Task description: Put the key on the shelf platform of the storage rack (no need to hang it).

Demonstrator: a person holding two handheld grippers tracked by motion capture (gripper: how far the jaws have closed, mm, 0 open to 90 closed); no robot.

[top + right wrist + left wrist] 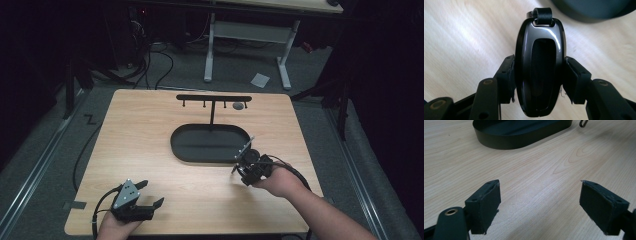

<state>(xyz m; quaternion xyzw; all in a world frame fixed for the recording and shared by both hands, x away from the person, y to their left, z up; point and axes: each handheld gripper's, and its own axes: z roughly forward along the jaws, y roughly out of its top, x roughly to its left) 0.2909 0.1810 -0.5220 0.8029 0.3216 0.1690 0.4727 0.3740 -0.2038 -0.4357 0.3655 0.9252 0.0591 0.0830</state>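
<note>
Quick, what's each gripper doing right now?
Left gripper: open, holding nothing.
Right gripper: closed on a black key fob.

Right gripper (248, 162) beside black oval tray (185, 145); left gripper (148, 196) near table edge.

My left hand (112, 227) rested at the near left edge, holding the black two-jaw left gripper (149, 194) with its grey three-cornered plate on top, low and pointed forward and to the right. Its jaws stood wide apart with nothing between the dark pads (486, 205). My right forearm (320, 212) reached in from the lower right, the wrist bent inward, my right hand (280, 180) wrapped around the black two-jaw right gripper (539, 77). Its jaws were pressed in against something from both sides, the pads (576, 80) flat against it.
</note>
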